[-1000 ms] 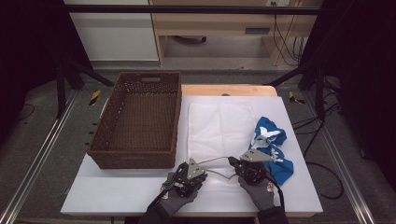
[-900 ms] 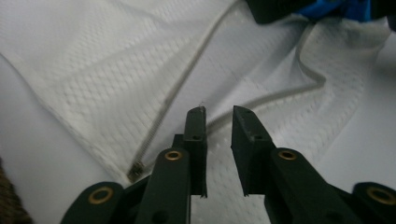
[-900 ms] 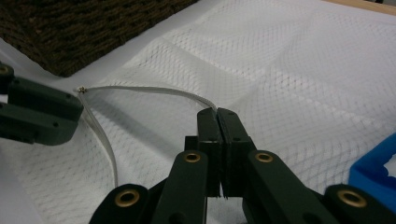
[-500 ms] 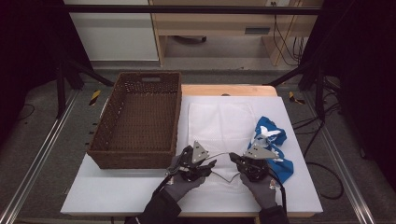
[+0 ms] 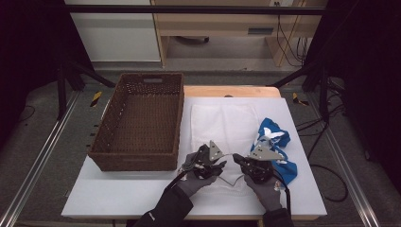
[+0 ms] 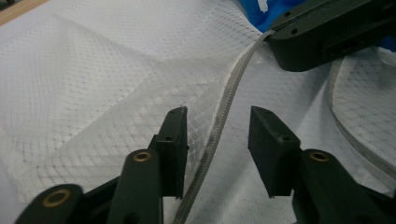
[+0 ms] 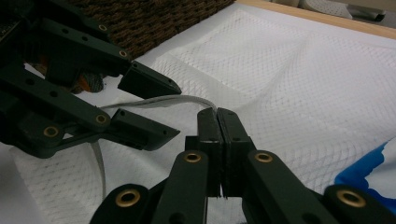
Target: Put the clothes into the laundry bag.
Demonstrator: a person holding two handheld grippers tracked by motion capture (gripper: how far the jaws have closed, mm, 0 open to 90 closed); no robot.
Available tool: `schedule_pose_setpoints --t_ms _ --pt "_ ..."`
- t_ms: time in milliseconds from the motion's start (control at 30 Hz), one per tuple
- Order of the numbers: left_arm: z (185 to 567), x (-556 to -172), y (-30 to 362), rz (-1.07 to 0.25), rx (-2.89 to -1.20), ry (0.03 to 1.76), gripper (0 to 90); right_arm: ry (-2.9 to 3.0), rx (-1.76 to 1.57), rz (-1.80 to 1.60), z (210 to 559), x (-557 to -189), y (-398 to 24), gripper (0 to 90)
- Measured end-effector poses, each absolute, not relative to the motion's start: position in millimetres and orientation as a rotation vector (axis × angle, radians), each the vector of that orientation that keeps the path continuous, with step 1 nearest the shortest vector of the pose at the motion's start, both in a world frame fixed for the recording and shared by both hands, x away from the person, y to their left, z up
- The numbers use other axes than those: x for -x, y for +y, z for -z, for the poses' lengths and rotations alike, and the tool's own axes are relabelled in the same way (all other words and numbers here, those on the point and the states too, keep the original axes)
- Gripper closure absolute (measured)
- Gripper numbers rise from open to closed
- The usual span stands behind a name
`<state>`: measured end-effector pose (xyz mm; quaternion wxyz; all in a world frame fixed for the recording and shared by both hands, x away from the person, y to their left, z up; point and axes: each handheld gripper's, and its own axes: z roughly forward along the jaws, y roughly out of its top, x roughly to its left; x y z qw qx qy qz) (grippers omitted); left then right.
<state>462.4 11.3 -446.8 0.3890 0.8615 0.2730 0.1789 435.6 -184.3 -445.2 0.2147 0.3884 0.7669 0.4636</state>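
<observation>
Pinching the zipper edge (image 7: 187, 99) of the white mesh bag (image 5: 222, 124) just right of the wicker basket (image 5: 142, 120), right gripper (image 7: 217, 112) fingers pressed together, while left gripper (image 6: 217, 126) fingers, just closing slightly, stand spread astride that strip running lengthwise between them, untouched.

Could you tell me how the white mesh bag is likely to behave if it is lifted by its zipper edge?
The white mesh bag would probably hang limp: its thin netting already folds and creases on the table. It looks light for its size. The zipper edge, pinched by the right gripper, seems firmer than the mesh, so it may hold a gentle curve.
</observation>
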Motion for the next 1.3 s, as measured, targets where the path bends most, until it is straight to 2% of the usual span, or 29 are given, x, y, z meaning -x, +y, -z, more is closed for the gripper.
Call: schedule_pose_setpoints --t_ms 133,200,233,300,333,400,433,567,833,1033,1200,1233,1267,1300 --pt "444.2 -462.1 12.0 -0.461 -2.175 0.689 68.2 2.131 -1.076 -1.286 445.2 -435.4 -183.8 89.2" --pt "442.7 -462.0 13.2 -0.459 -2.168 0.696 75.3 2.131 -1.076 -1.282 445.4 -435.2 -183.3 89.1" --pt "442.0 -462.4 14.1 -0.453 -2.170 0.696 82.7 2.134 -1.075 -1.280 445.6 -434.9 -183.1 88.9" --pt "441.4 -462.6 15.3 -0.439 -2.167 0.696 86.1 2.137 -1.074 -1.282 445.7 -434.7 -183.2 88.6" --pt "441.1 -462.7 15.6 -0.430 -2.165 0.695 88.1 2.135 -1.081 -1.286 446.3 -433.4 -183.2 85.6" --pt "440.8 -462.5 16.1 -0.419 -2.165 0.696 88.4 2.136 -1.085 -1.282 446.7 -432.4 -183.8 83.6" --pt "440.5 -462.1 16.4 -0.424 -2.164 0.695 88.6 2.133 -1.093 -1.294 447.5 -428.7 -187.5 77.5" --pt "437.5 -462.2 19.9 -0.409 -2.136 0.715 88.7 2.114 -1.110 -1.320 449.1 -418.4 -196.6 76.0" --pt "424.2 -459.4 23.3 -0.399 -2.062 0.740 88.7 2.248 -1.174 -1.237 482.2 -396.1 -208.0 87.2" --pt "415.5 -455.2 24.5 -0.403 -2.012 0.733 88.6 2.267 -1.214 -1.168 490.6 -396.7 -208.2 87.0" --pt "417.3 -455.4 26.1 -0.398 -2.010 0.737 88.6 2.184 -1.192 -1.186 471.4 -398.5 -215.8 78.1" --pt "418.0 -455.4 26.5 -0.397 -2.007 0.740 88.6 2.136 -1.207 -1.192 464.2 -399.3 -221.4 72.8" --pt "418.9 -455.7 27.4 -0.393 -2.009 0.744 88.6 2.006 -1.247 -1.208 450.5 -403.3 -236.1 60.9" --pt "418.9 -455.7 27.4 -0.393 -2.009 0.744 88.6 2.006 -1.247 -1.208 450.5 -403.3 -236.1 60.9"
